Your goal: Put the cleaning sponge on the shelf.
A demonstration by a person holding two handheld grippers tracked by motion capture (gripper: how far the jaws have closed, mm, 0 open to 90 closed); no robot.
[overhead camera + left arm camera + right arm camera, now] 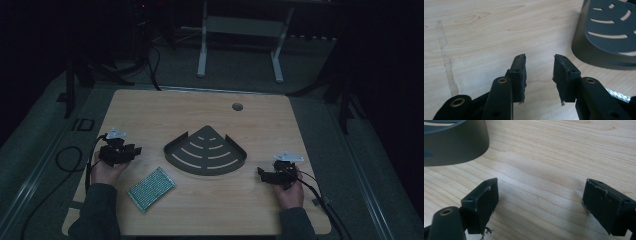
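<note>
High view looks down on table (200,210) — both tool views close, low, sharing grey tray (205,151).

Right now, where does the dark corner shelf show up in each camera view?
High view: the shelf lies at the table's middle, between the two grippers.
Left gripper view: its curved wall and slotted floor fill the upper right corner, beyond the open jaws.
Right gripper view: its curved wall sits in the upper left corner.
Shared landmark: the light wooden table, whose grain runs under the shelf in every view.
</note>
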